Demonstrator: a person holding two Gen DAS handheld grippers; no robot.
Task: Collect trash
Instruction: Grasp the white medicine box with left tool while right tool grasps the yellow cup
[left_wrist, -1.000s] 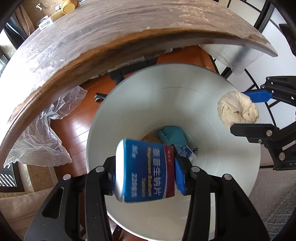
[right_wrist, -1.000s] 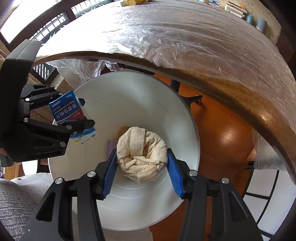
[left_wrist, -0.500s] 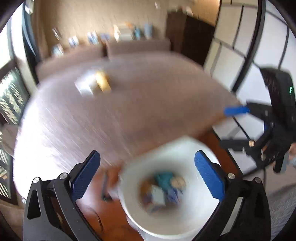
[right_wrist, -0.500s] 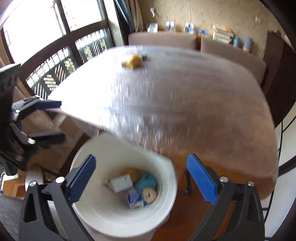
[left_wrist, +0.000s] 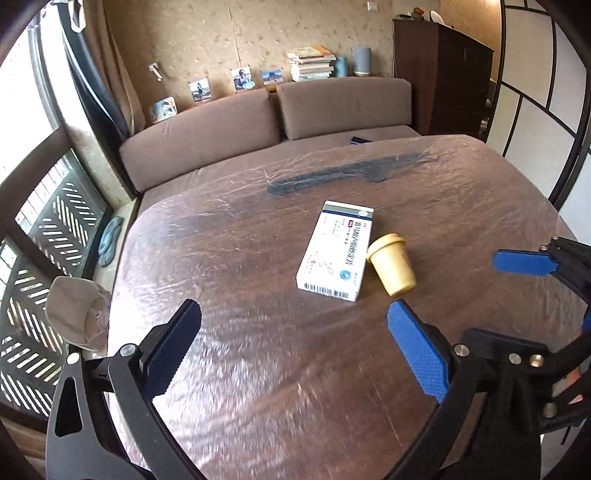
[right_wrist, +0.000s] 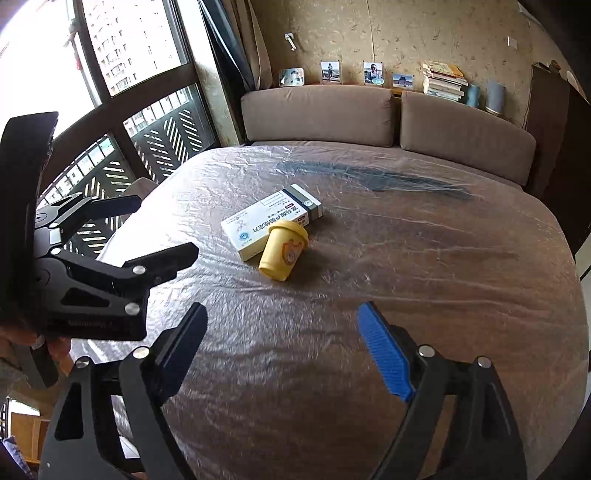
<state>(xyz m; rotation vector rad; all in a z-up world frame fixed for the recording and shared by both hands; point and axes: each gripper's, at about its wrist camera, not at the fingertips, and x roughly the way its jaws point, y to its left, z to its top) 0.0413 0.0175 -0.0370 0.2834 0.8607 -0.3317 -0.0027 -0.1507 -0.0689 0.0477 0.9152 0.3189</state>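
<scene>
**Both claws empty above the table, box and cup waiting**

I have both grippers over the round table, which is wrapped in crinkled clear plastic film. My left gripper stands wide with nothing between its pads; its jaws swung out and have just eased in a little. My right gripper is also spread with nothing in it, a bit narrower, its jaws having just been closing from their widest.

Two pieces of trash lie together near the middle of the table. From the left wrist camera, the white medicine box lies flat at about 12 o'clock from the claw, barcode end toward me. The small yellow cup lies on its side just at the box's 3 o'clock, its rim touching the long edge of the box. From the right wrist camera the same cup sits at 12 o'clock from the claw, showing a bear sticker on its wall, with the box right behind it at 11 o'clock.

In the left view the right gripper appears at 3 o'clock; in the right view the left gripper shows at 9 o'clock, fingers apart, with a bit of the hand below it.

A brown sofa runs along the far side of the table at 12 o'clock, with photos and a stack of books on the ledge behind it
</scene>
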